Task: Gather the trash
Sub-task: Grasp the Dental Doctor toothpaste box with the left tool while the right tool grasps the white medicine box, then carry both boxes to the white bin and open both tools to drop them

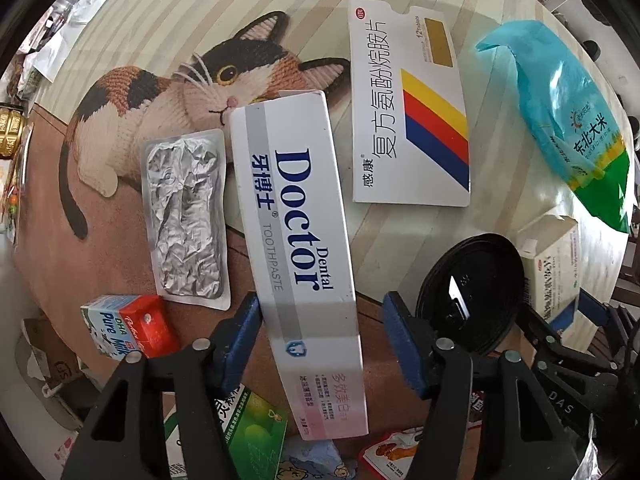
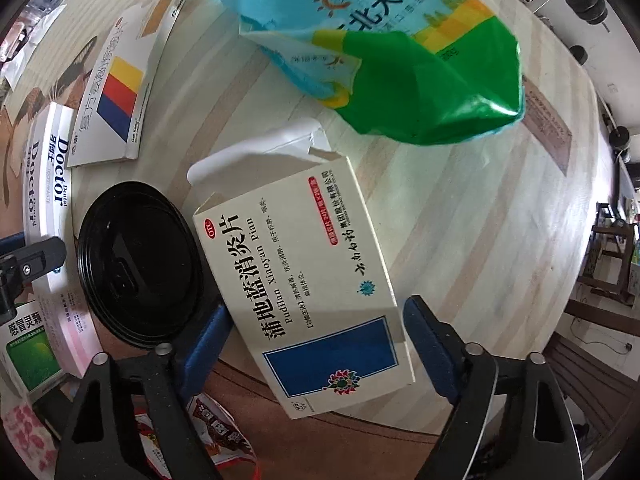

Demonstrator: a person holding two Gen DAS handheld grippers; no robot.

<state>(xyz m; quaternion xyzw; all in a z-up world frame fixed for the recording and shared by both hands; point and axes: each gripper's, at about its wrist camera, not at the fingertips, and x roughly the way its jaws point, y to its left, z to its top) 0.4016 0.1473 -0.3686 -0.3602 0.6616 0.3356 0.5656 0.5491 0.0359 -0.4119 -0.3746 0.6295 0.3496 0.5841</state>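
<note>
Both grippers are straddling their picks: the left gripper (image 1: 320, 332) is standing part-open astride the toothpaste box (image 1: 298, 240), its right pad clear; the right gripper (image 2: 316, 344) likewise astride the medicine box (image 2: 304, 292), both needing to pinch before lifting.

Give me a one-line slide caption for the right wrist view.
Right gripper straddles the Pudilan medicine box, jaws not yet pressing it, black lid beside it.
</note>
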